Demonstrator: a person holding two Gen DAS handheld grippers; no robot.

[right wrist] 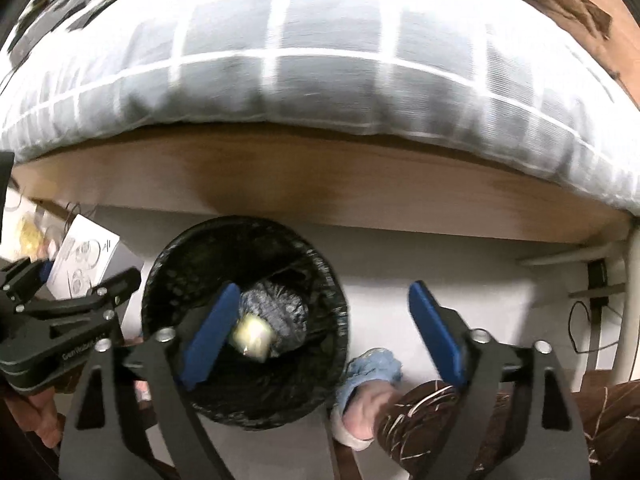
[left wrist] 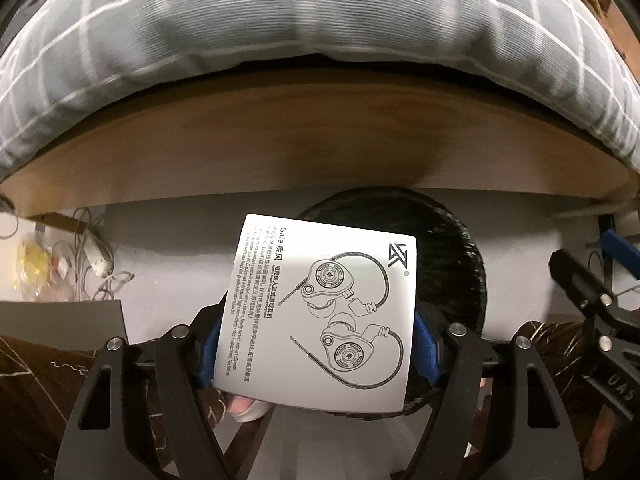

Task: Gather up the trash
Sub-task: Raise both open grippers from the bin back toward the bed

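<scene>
While left gripper (left wrist: 316, 344) clamps leaflet (left wrist: 320, 312), long axis upright, over bin (left wrist: 460, 264).

1. Grey checked duvet (left wrist: 280, 32) hangs over the bed edge
2. Wooden bed frame (left wrist: 320, 152) runs beneath it
3. White cables (left wrist: 96, 264) lie tangled on the floor at left
4. Yellow plastic wrapper (left wrist: 30, 264) sits beside the cables
5. Black cable (right wrist: 580, 328) hangs at right
</scene>
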